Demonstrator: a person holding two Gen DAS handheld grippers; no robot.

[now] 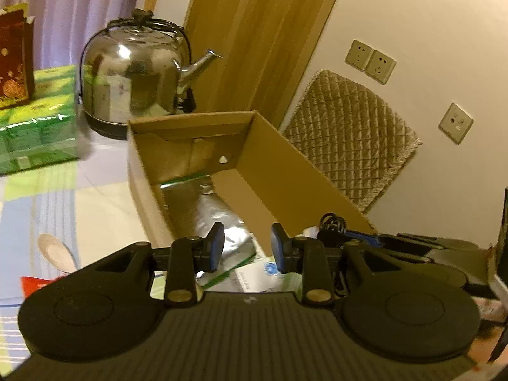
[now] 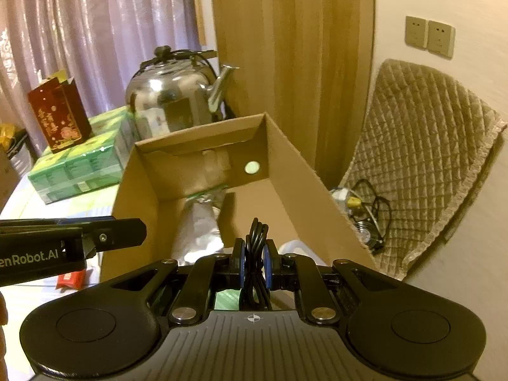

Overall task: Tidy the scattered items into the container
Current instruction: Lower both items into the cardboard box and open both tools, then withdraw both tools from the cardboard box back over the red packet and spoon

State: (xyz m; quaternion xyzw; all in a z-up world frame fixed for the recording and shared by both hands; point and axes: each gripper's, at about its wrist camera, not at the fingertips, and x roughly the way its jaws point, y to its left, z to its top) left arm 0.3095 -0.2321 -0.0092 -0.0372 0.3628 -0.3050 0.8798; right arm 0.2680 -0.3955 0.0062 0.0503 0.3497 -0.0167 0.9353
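An open cardboard box (image 1: pixel 285 171) stands on the table right ahead. Inside it lies a silver foil bag (image 1: pixel 216 222) with a green edge. My left gripper (image 1: pixel 247 249) is open over the box's near end, with nothing between its blue pads. In the right wrist view the same box (image 2: pixel 301 184) and silver bag (image 2: pixel 200 225) lie ahead. My right gripper (image 2: pixel 255 262) is shut on a coiled black cable (image 2: pixel 255 241), held just above the box's near end. That black cable (image 1: pixel 331 222) also shows at the right of the left wrist view.
A steel kettle (image 2: pixel 171 101) stands behind the box. To its left is a green tissue pack (image 2: pixel 79 165) with a red carton (image 2: pixel 58 117) on top. A white spoon (image 1: pixel 54 247) and red packet (image 2: pixel 71 279) lie left of the box. A quilted cushion (image 2: pixel 422 146) and loose wires (image 2: pixel 368 219) are at right.
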